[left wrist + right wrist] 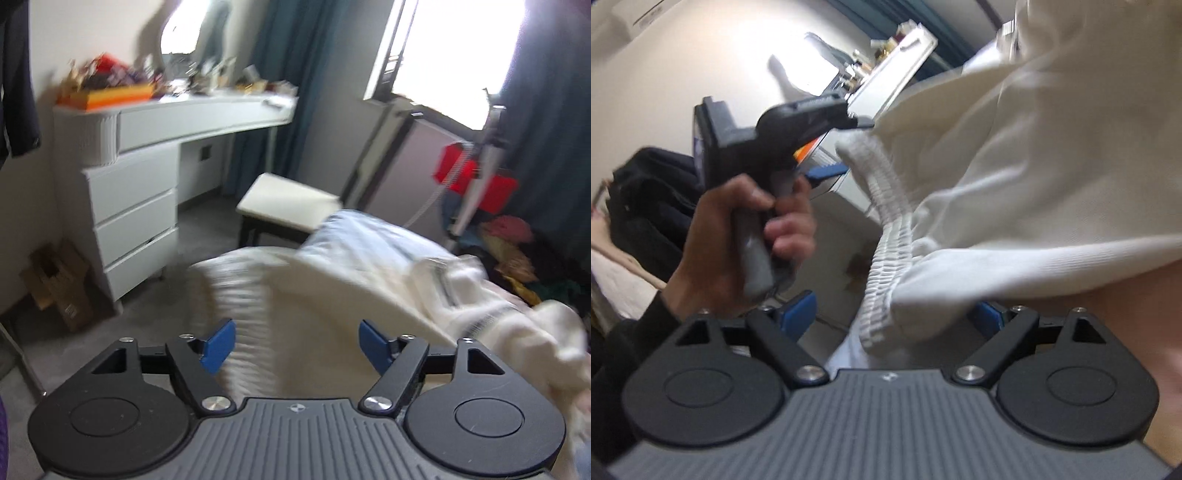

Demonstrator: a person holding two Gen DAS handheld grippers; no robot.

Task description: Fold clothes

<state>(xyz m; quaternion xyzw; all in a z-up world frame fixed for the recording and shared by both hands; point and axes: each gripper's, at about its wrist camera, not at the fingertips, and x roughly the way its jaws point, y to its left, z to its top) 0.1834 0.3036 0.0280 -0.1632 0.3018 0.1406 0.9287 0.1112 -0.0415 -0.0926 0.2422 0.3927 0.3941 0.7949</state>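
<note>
Blue-tipped left tongs stand wide, empty, the cream garment just beyond them. Right tongs also gape, its ribbed cuff loose between the tips. Better to pinch each hem corner squarely before folding.

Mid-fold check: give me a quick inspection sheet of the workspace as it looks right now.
Surface: not clearly visible under the cloth.
Job's things: cream garment with ribbed hem, bunched, unfolded.
Clutter: dresser top crowded; cardboard box on floor; coloured clothes pile.
Grippers: left gripper open, cloth between its fingers, not pinched; right gripper open, hem lying between the fingers.
Cables: nothing seen.
Surroundings: stool, curtains, bright window.
</note>
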